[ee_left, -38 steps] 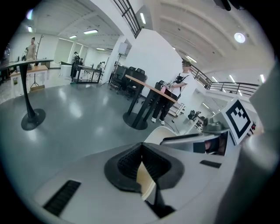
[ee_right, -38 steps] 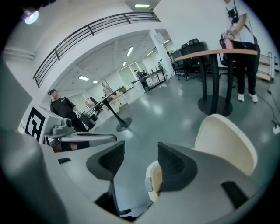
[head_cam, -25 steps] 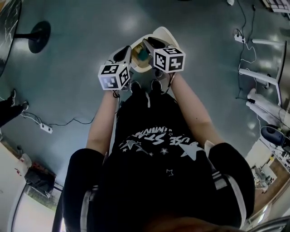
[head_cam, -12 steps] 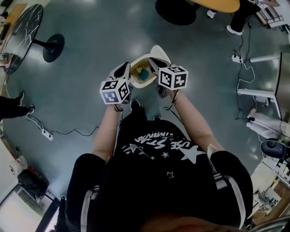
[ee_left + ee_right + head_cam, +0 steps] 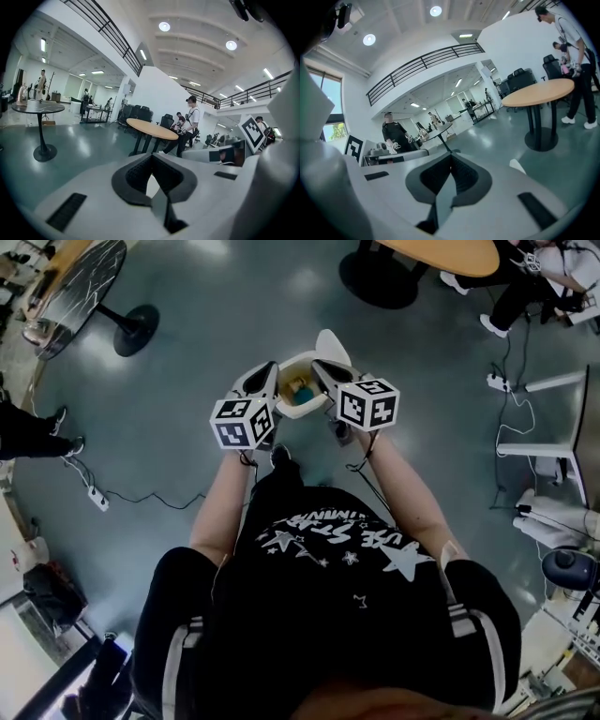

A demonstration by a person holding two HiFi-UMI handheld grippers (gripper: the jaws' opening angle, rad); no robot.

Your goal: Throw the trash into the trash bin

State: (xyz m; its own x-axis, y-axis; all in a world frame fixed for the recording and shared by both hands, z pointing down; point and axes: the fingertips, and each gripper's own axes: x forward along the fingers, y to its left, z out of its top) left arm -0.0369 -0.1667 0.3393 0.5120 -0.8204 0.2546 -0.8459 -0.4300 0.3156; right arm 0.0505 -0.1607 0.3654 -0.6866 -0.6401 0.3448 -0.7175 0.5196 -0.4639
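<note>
The trash (image 5: 298, 386) sits inside the trash bin (image 5: 304, 412) — that part looks done. The left gripper (image 5: 270, 371) and right gripper (image 5: 319, 369) hang just above the bin, pinched closed, holding nothing. Lift them away gently — don't bump the bin's lid (image 5: 330, 341).

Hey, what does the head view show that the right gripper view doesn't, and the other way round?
Only the head view: the inside of the open trash bin, with teal and yellow trash in it, and a power strip on the floor.

Only the right gripper view: the balcony railing, the ceiling lights, and the jaws of the right gripper pressed together with nothing between them.

Both: the round wooden table and the glossy floor.
</note>
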